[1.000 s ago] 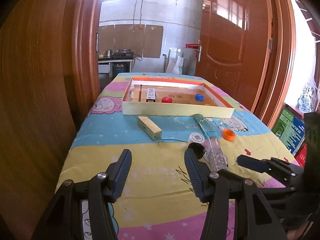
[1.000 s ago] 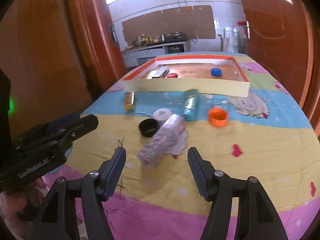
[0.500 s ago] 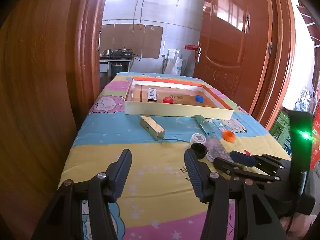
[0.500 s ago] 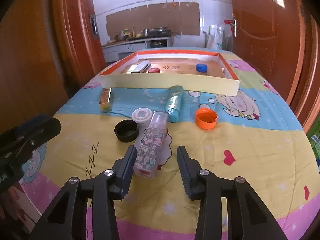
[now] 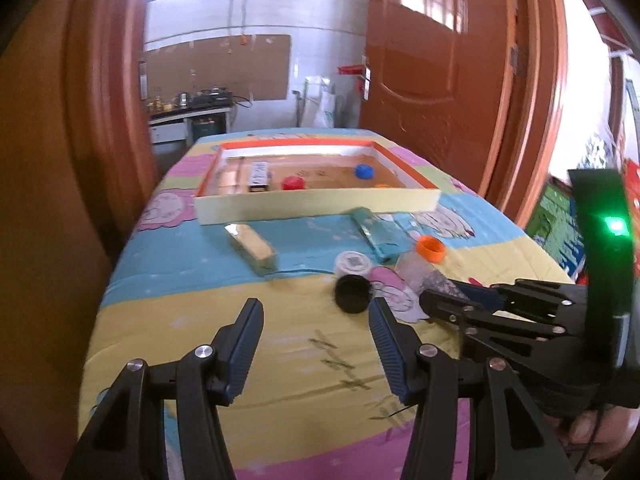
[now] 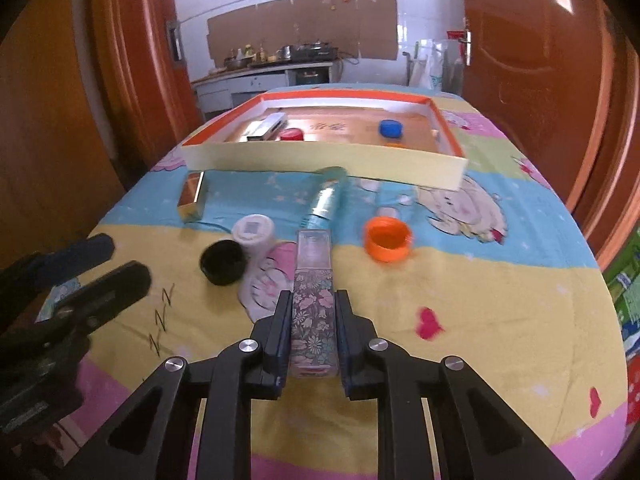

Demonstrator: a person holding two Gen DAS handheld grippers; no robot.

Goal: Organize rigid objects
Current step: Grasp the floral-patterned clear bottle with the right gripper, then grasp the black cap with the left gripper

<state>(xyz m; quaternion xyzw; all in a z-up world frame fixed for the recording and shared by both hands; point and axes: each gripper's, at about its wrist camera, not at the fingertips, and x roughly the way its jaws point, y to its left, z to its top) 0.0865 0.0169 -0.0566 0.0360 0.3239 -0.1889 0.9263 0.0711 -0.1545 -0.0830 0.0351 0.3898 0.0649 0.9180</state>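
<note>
Right wrist view: the right gripper (image 6: pixel 310 316) squeezes a tall flowery box with a clear top (image 6: pixel 313 300) lying on the colourful cloth (image 6: pixel 460 280). Left gripper (image 5: pixel 316 328) is wide apart, holding nothing. A black round cap (image 6: pixel 222 261) sits left; a shallow orange-rimmed tray (image 6: pixel 320 158) lies far.

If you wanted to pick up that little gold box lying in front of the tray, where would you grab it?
Across its two long sides, near the middle. The gold box lies flat on the cloth with bare cloth along both long sides, so fingers coming down from above should fit either side. The open left gripper is free for it; the right gripper is shut on the floral bottle.
</note>
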